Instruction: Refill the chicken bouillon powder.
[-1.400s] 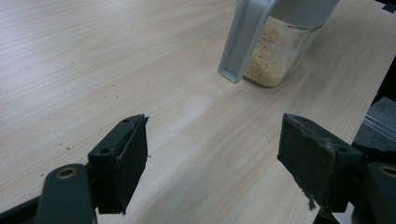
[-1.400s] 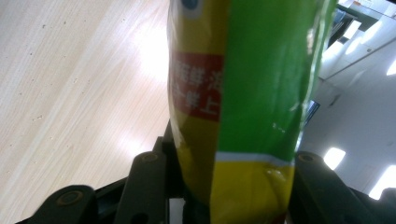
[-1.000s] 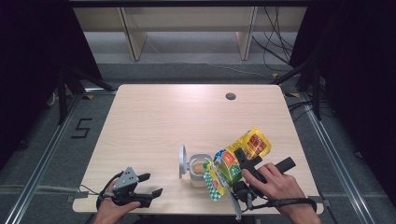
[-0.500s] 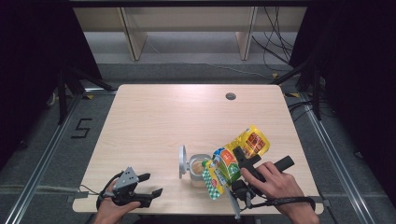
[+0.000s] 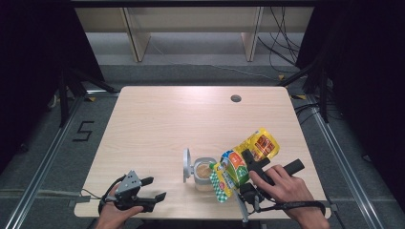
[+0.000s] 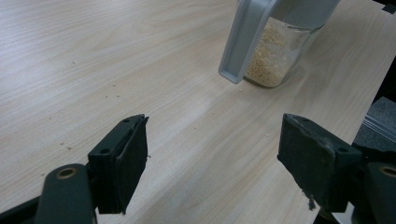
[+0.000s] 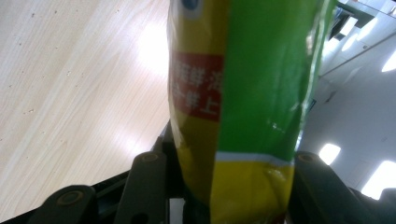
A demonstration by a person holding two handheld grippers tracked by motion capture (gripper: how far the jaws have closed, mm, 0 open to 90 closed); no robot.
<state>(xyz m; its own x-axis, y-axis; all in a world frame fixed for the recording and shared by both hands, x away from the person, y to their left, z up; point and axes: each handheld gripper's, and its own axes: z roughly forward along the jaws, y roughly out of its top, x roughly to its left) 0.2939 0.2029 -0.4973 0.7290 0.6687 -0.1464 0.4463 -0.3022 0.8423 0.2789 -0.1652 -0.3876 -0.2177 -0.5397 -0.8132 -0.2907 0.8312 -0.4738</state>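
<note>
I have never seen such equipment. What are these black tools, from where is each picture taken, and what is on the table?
There is no robot here. A person holds a hand tool with two black jaws, called a gripper, in each hand. The wide picture comes from a camera above the table. The other two come from small cameras riding on each gripper, looking along its jaws.

The left gripper is open and holds nothing; it hovers near the table's front edge. The right gripper is shut on a colourful bag, tilted over a clear jar. The jar stands on the table with pale grains inside, and its grey lid is flipped open.
</note>
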